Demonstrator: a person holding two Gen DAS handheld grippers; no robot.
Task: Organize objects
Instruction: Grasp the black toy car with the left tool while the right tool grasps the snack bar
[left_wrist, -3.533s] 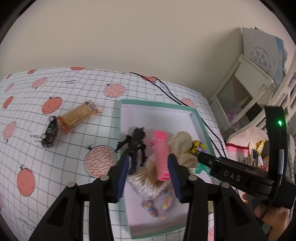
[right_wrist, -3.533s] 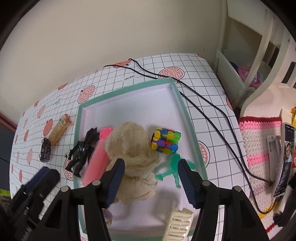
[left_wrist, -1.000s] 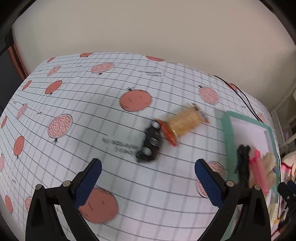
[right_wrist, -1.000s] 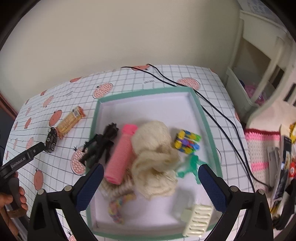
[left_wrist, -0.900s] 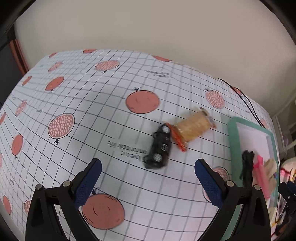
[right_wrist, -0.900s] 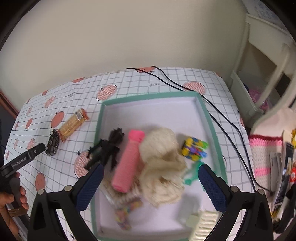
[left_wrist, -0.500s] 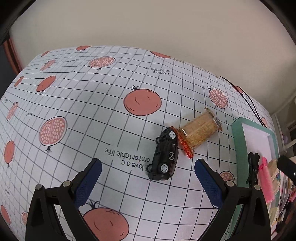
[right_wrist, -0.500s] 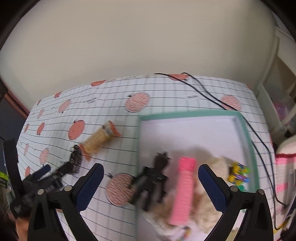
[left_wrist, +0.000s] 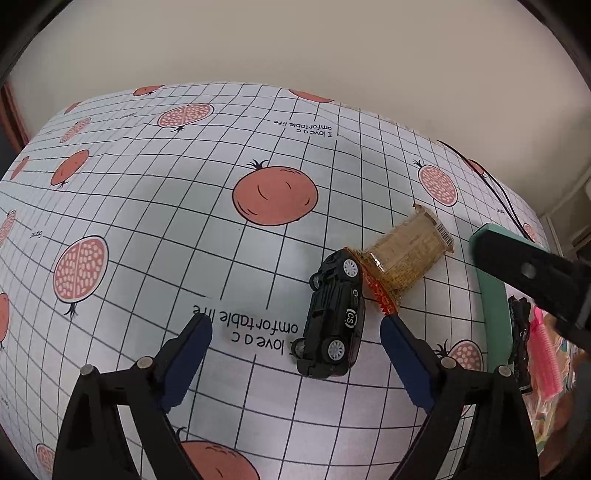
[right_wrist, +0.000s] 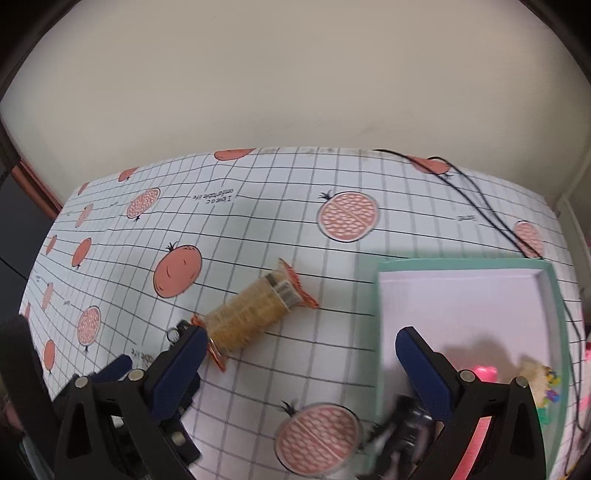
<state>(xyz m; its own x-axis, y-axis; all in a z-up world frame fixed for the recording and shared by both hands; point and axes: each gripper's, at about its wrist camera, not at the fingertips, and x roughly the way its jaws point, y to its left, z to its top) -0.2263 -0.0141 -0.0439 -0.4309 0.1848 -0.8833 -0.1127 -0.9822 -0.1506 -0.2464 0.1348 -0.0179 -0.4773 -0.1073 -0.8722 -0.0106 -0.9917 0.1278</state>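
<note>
Mostly done, judging by the layout: on the cloth (left_wrist: 155, 206), left gripper (left_wrist: 295, 343) with jaws wide apart and empty, hovering over the black car (left_wrist: 334, 314), which touches the orange-ended packet (left_wrist: 404, 254) just right of it, both outside the tray (right_wrist: 380, 332); right gripper (right_wrist: 297, 352) likewise spread wide and empty, aimed at the cloth between packet and tray. Further right, inside the tray, a pink roller (left_wrist: 546, 358), a black figure (left_wrist: 519, 339) and other small toys already lying together, leaving apparently only car and packet to bring over. Readable: "(CS)" on the car's side, "I love a comfortable life" upside down on the cloth, and a barcode on the packet's end, too small to read.
</note>
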